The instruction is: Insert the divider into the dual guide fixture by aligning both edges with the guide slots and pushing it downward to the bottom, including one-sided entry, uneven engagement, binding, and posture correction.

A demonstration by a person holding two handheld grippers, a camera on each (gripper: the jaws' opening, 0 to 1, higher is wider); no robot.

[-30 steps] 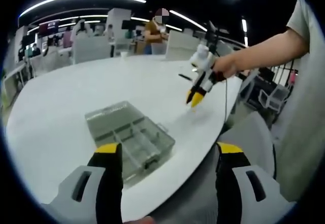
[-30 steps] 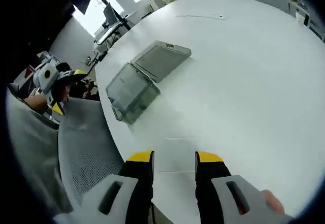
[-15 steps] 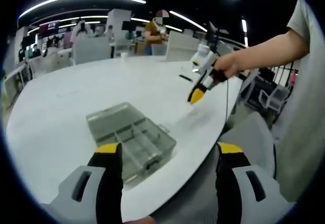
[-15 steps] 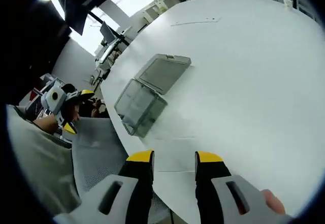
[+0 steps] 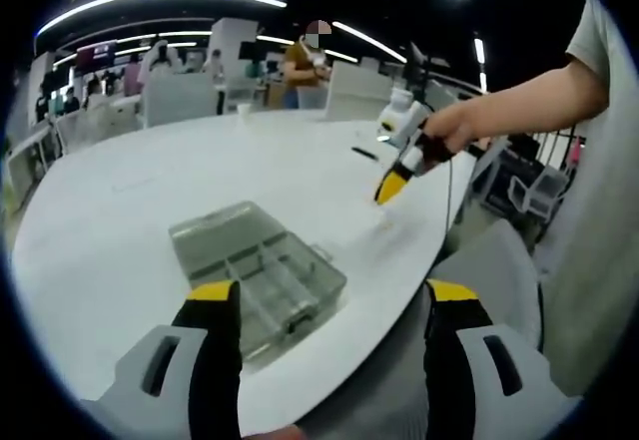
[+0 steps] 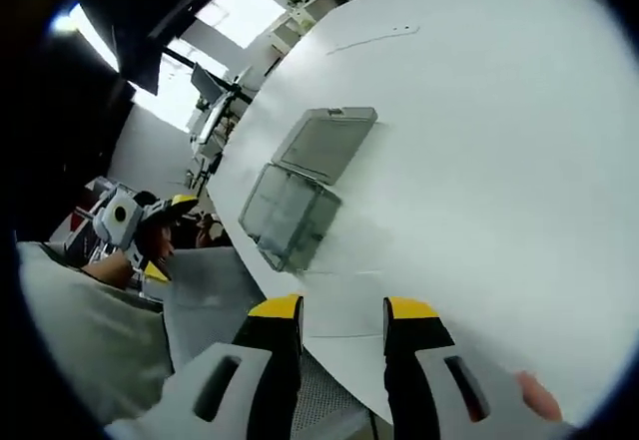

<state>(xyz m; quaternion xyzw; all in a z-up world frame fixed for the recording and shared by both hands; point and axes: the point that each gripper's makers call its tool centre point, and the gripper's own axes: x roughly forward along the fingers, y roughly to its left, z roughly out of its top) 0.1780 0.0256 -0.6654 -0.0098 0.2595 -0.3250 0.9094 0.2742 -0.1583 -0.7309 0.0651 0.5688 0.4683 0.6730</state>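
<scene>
I count one clear box (image 5: 258, 268), lid open, on the white tabletop (image 5: 130, 220), both hand-held grippers above it: left (image 5: 329, 305) spread, right (image 6: 342, 310) narrowly parted, each empty.

Grey-bodied tool (image 5: 329, 305) with black, yellow-tipped jaws; sleeve (image 5: 599, 36) seemingly pale grey.

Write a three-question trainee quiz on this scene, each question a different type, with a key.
1. True or false: the clear compartment box on the white table has its lid open.
2. Multiple choice: the left gripper jaws are A) clamped on the box, B) wide apart and empty, C) holding a divider.
3. Fill in: the right gripper holds ____ between its jaws.

Key: 1 true; 2 B; 3 nothing.
</scene>
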